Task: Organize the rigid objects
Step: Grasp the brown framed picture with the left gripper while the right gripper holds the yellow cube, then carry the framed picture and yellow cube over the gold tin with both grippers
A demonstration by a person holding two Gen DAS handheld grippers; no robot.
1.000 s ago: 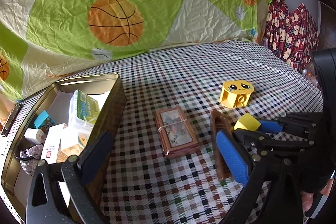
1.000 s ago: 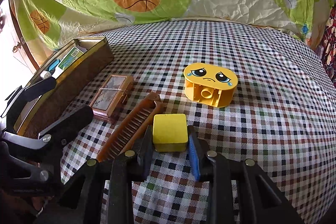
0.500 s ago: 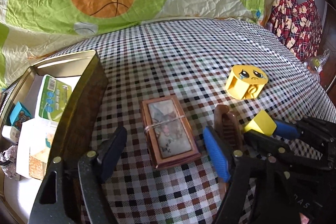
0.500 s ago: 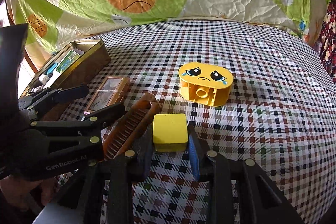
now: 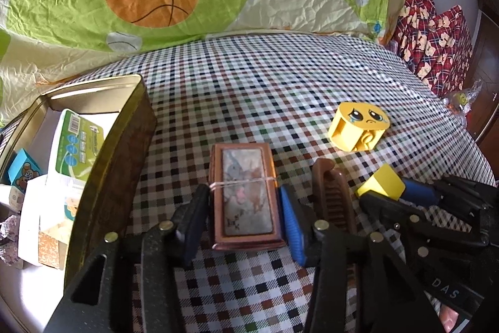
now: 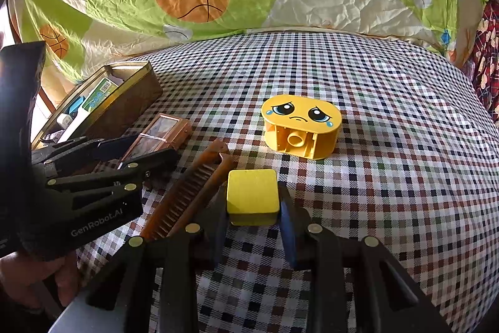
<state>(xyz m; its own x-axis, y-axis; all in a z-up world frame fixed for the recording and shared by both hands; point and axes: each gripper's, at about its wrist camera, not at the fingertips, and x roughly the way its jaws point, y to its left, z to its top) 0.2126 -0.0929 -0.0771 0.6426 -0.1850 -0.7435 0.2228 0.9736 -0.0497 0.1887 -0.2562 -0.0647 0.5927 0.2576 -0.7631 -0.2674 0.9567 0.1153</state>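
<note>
Taking the brown framed box [image 5: 244, 195] as my landmark: to its left stands the open metal tin [image 5: 124, 145], already holding cartons and small packs. My left gripper [image 5: 244, 208] straddles the framed box itself, one black pad beside its left edge and the blue pad beside its right edge; the jaws are apart, and I cannot tell whether either pad actually touches the wood. The box lies flat on the checked cloth [image 5: 280, 83], a thin elastic band across its middle, its near half between my fingers. Just right of the box lies the brown comb [image 5: 332, 195], its toothed length running toward me. Further right, my right gripper [image 6: 253, 217] is clamped on the yellow block [image 6: 252, 195], which sits squarely between the two pads, low over the cloth. Beyond the block, right of the box and farther back, rests the yellow sad-face brick [image 6: 301, 125], apart from everything else.
</note>
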